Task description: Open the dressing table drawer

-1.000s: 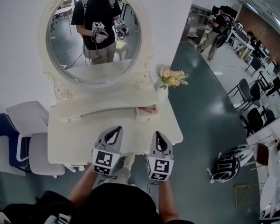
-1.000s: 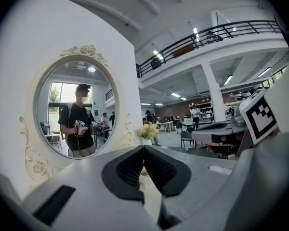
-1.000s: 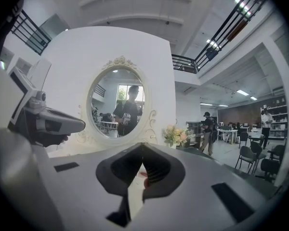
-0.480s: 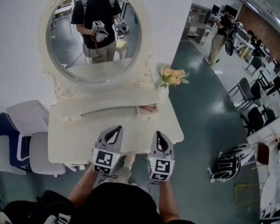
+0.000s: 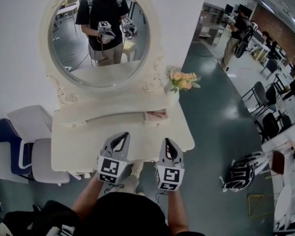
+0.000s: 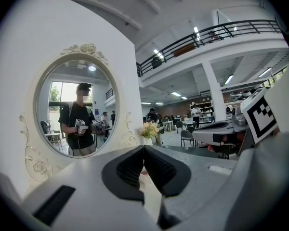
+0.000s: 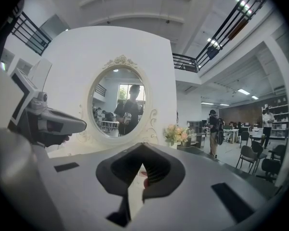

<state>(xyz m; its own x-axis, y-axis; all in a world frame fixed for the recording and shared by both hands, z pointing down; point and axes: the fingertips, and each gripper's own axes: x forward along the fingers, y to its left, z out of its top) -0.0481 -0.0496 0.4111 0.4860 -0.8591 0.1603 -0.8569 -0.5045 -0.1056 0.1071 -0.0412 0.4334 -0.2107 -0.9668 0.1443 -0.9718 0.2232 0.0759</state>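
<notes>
A small drawer (image 5: 155, 116) sits at the right end of the raised back ledge of the white dressing table (image 5: 103, 106), a pinkish patch showing on it (whether that is its inside or its face is hard to tell). At 1 o'clock from it stands a vase of peach and yellow flowers (image 5: 183, 81); at 11 o'clock rises the oval mirror (image 5: 99, 58), which reflects the person (image 5: 104, 18) holding both tools at chest height.

The left tongs (image 5: 122, 135) hang over the front part of the worktop (image 5: 73, 146), with the drawer at about 2 o'clock from them and well apart. Their jaws are pressed together, with nothing between them. The right tongs (image 5: 166, 142) are just beside them at 3 o'clock, the drawer at 11 o'clock from their tip; these jaws too meet at the tips and are empty.

At 9 o'clock of the worktop stand two chairs (image 5: 37, 154).
</notes>
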